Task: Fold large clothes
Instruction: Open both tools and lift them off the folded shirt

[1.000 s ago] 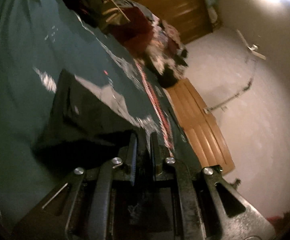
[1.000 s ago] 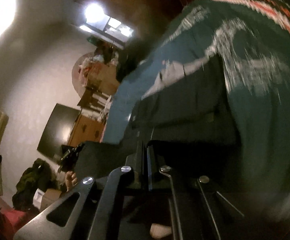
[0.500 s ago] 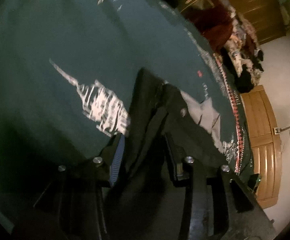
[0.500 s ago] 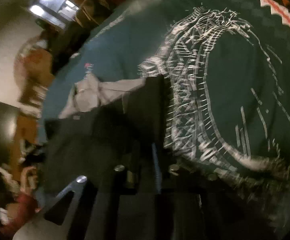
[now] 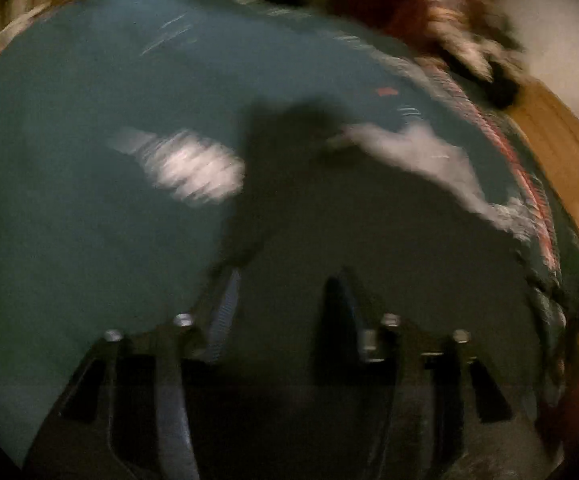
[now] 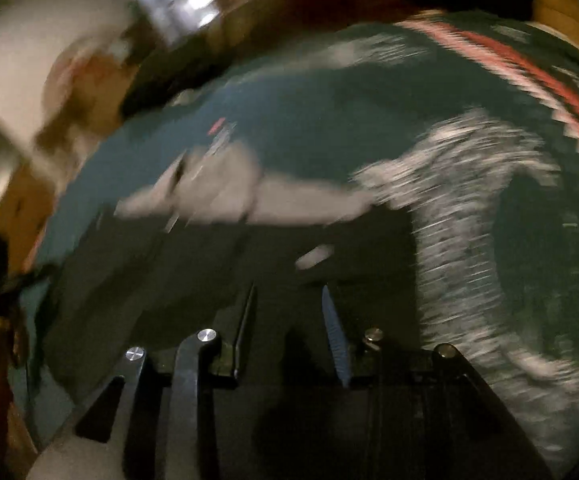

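Note:
A dark, nearly black garment (image 5: pixel 353 216) with a pale grey inner part (image 5: pixel 421 152) lies on a teal bedspread (image 5: pixel 69 208) with white patterns. Both views are motion-blurred. My left gripper (image 5: pixel 285 280) is open just above the dark cloth, nothing between its fingers. In the right wrist view the same garment (image 6: pixel 177 280) lies below its grey part (image 6: pixel 241 196). My right gripper (image 6: pixel 289 292) is open over the cloth, holding nothing.
The bedspread has a red and white border (image 6: pixel 537 76) along its edge. A pile of dark red and patterned clothes (image 5: pixel 421 12) lies at the far end. A wooden bed frame (image 5: pixel 561 148) and a pale wall (image 5: pixel 549 20) are at the right.
Both grippers were shut on the dark garment a second ago; both have opened and let it go. The garment now lies on the bedspread, and both cameras have tipped down over it.

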### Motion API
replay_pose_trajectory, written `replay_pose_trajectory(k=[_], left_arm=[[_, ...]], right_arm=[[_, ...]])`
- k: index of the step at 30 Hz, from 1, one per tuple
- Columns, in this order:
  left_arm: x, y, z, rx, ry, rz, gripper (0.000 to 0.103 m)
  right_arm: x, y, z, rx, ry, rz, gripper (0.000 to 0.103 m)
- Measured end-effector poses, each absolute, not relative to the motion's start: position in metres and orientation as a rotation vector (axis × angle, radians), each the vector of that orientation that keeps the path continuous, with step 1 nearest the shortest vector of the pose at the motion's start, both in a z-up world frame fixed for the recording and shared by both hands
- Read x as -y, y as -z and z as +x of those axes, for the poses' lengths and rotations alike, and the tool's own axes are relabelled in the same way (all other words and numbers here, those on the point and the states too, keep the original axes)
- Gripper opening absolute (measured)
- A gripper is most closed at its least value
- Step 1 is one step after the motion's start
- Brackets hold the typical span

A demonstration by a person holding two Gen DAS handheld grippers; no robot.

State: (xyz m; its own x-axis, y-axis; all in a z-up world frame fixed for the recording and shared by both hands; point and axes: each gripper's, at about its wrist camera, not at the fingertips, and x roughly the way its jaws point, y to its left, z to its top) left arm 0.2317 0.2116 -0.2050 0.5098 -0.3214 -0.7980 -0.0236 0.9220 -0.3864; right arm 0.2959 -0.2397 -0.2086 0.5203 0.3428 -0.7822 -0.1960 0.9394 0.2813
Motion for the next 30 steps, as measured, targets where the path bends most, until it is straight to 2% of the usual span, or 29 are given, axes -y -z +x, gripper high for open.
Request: replay_pose_trajectory(k=[3, 8, 10, 14, 18, 21, 23, 25, 26, 27, 28, 29, 30], left_arm=[[-0.236, 0.197, 0.211, -0.994, 0.120, -0.437, 0.044], [-0.252, 0.169, 0.184, -0.862, 0.159, -0.501, 0.053], [-0.249, 0.173, 0.185, -0.862, 0.147, -0.511, 0.054], [-0.241, 0.169, 0.184, -0.879, 0.151, -0.517, 0.054], [-0.210, 0.155, 0.200, -0.885, 0.256, -0.435, 0.054], [-0.190, 0.167, 0.221, -0.948, 0.278, -0.387, 0.055], [-0.198, 0.191, 0.230, -1.011, 0.202, -0.396, 0.042], [-0.219, 0.203, 0.226, -0.993, 0.179, -0.462, 0.012], [-0.227, 0.203, 0.222, -0.985, 0.166, -0.478, 0.009], [-0.235, 0.201, 0.217, -0.973, 0.148, -0.488, 0.009], [-0.241, 0.198, 0.212, -0.964, 0.118, -0.484, 0.014], [-0.248, 0.194, 0.205, -0.972, 0.036, -0.454, 0.023], [-0.256, 0.190, 0.197, -0.964, 0.013, -0.463, 0.037]], right_arm=[[0.188, 0.235, 0.287, -1.088, -0.301, -0.041, 0.041], [0.137, 0.194, 0.252, -0.908, -0.337, -0.085, 0.041], [0.106, 0.199, 0.249, -0.875, -0.399, -0.075, 0.041], [0.056, 0.256, 0.266, -0.956, -0.439, -0.117, 0.046], [0.054, 0.258, 0.267, -0.899, -0.431, -0.116, 0.049], [0.058, 0.250, 0.264, -0.920, -0.427, -0.079, 0.052], [0.064, 0.236, 0.254, -0.905, -0.423, -0.050, 0.052], [0.069, 0.226, 0.243, -0.865, -0.412, -0.047, 0.052], [0.072, 0.223, 0.237, -0.848, -0.405, -0.055, 0.055], [0.074, 0.227, 0.231, -0.850, -0.400, -0.076, 0.065], [0.074, 0.233, 0.225, -0.878, -0.400, -0.096, 0.070], [0.074, 0.251, 0.224, -0.936, -0.407, -0.111, 0.072], [0.076, 0.252, 0.221, -0.925, -0.411, -0.104, 0.073]])
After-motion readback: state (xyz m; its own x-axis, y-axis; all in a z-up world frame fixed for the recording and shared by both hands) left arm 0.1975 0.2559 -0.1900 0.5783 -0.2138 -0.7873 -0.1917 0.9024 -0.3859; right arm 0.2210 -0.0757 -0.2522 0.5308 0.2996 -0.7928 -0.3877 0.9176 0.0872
